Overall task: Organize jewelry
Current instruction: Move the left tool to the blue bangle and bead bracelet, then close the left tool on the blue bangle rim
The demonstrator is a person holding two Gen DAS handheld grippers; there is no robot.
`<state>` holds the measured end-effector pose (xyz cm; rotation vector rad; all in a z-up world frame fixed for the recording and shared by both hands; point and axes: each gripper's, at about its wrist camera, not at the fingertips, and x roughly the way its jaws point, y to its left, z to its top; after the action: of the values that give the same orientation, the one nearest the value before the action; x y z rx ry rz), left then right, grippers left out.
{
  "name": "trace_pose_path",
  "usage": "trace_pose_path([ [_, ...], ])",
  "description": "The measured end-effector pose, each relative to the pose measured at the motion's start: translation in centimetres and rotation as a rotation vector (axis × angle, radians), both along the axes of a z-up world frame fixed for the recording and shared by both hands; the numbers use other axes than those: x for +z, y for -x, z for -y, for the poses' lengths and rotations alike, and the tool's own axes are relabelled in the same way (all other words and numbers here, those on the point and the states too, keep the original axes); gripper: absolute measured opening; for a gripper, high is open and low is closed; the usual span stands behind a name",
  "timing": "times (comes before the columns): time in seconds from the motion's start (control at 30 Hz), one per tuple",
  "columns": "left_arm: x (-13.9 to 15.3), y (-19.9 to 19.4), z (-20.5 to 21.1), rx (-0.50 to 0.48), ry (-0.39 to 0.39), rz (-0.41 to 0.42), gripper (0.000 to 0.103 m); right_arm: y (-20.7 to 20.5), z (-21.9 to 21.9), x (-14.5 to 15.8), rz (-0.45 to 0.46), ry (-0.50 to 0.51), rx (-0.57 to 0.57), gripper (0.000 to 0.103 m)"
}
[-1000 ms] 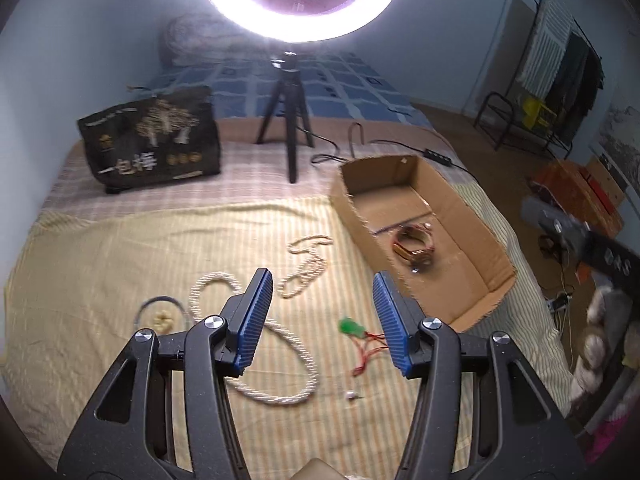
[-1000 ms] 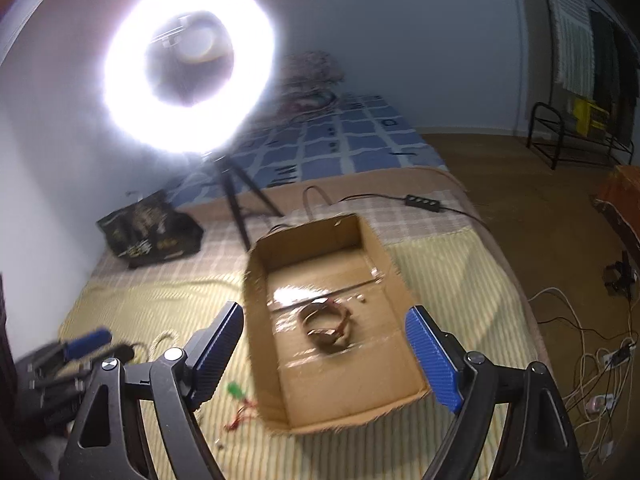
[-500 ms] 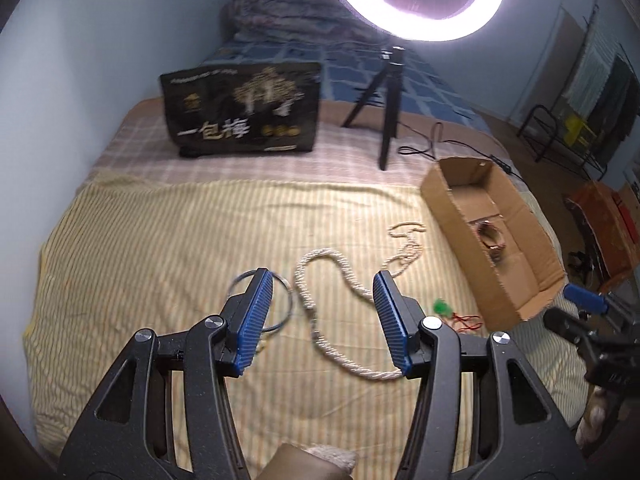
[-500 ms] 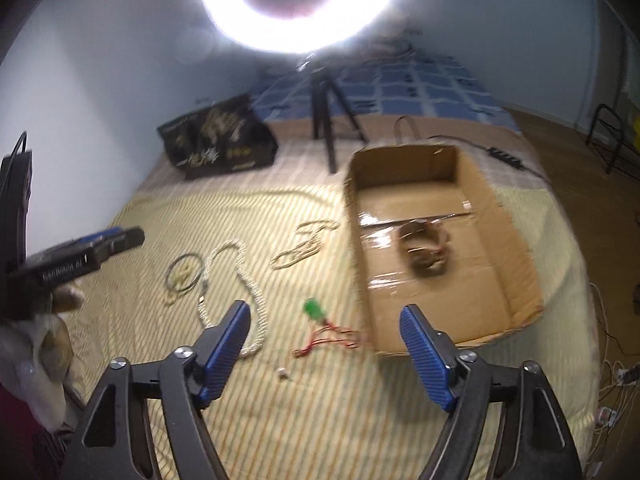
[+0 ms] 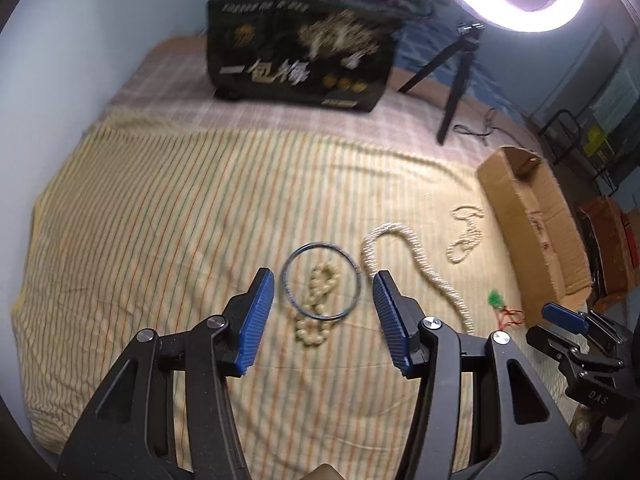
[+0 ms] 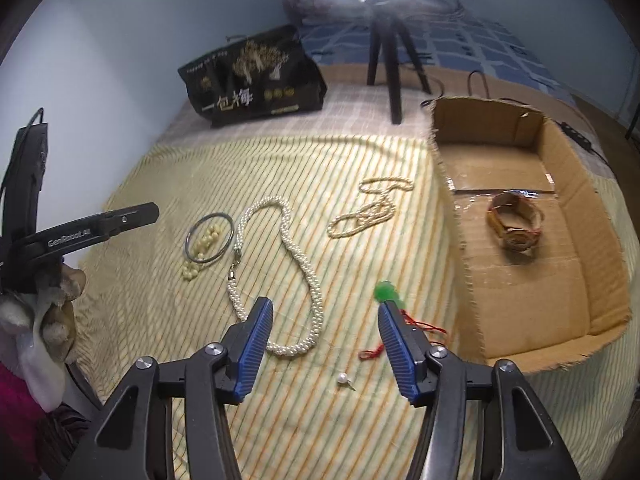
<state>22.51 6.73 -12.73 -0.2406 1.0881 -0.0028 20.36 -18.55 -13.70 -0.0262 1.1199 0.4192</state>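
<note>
Left wrist view: a metal bangle [image 5: 322, 285] ringing what look like cream beads [image 5: 316, 312] lies on the striped bedspread [image 5: 168, 216], framed by the left gripper [image 5: 323, 312], jaws parted and empty. The right gripper [image 6: 325, 346], its jaws just narrowed, hangs empty above a pearl rope necklace [image 6: 296, 272].

on the striped bedspread i see a dark bangle [image 6: 209, 239] lying flat around cream beads [image 6: 200, 249], a thick pearl rope [image 6: 280, 276] looped beside it, a thin bead chain [image 6: 370, 208], a tiny pearl stud [image 6: 343, 379], and a green-and-red tassel charm [image 6: 386, 293] beside the cardboard box [image 6: 600, 240], which holds a brown bracelet [image 6: 514, 226].
</note>
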Motion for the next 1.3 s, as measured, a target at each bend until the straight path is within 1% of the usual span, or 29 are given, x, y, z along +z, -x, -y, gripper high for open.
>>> trace_pose_path([
  [0.03,-0.5,-0.2,-0.4,0.007,0.008,-0.014,0.05,-0.2,-0.4,-0.3,-0.01,-0.004,0.006,0.052],
  [0.07,-1.1,-0.4,-0.9,0.016,0.014,-0.029,0.043,-0.3,-0.7,-0.5,-0.016,-0.005,0.009,0.051],
  [0.1,-1.5,-0.6,-1.3,0.023,0.02,-0.038,0.041,-0.5,-0.9,-0.6,-0.021,-0.006,0.012,0.05],
  [0.17,-2.4,-0.9,-2.2,0.042,0.036,-0.056,0.039,-0.8,-1.4,-1.0,-0.033,-0.004,0.018,0.047],
  [0.3,-3.8,-1.5,-3.4,0.073,0.07,-0.088,0.027,-1.3,-2.2,-2.0,-0.056,0.002,0.027,0.043],
  [0.47,-5.4,-2.3,-3.8,0.077,0.108,-0.12,0.023,-1.9,-3.1,-3.4,-0.078,0.015,0.035,0.037],
  [0.5,-5.6,-2.5,-3.8,0.075,0.11,-0.125,0.02,-2.1,-3.2,-3.7,-0.083,0.017,0.035,0.037],
  [0.67,-6.6,-3.0,-3.4,0.066,0.104,-0.142,0.019,-2.7,-3.1,-4.6,-0.109,0.003,0.025,0.031],
  [0.77,-7.4,-3.4,-3.3,0.07,0.106,-0.157,0.014,-3.0,-3.1,-5.0,-0.119,-0.005,0.023,0.028],
  [0.8,-7.6,-3.5,-3.3,0.072,0.109,-0.161,0.014,-3.1,-3.1,-5.1,-0.122,-0.009,0.023,0.028],
  [1.17,-8.6,-4.1,-2.1,0.056,0.06,-0.16,0.013,-3.9,-4.0,-6.4,-0.144,-0.009,0.033,0.024],
  [1.23,-8.8,-4.1,-1.9,0.054,0.049,-0.153,0.011,-4.0,-4.3,-6.7,-0.146,0.011,0.035,0.023],
  [1.3,-8.8,-4.1,-1.9,0.054,0.037,-0.147,0.006,-4.1,-4.3,-7.1,-0.148,0.033,0.036,0.021],
])
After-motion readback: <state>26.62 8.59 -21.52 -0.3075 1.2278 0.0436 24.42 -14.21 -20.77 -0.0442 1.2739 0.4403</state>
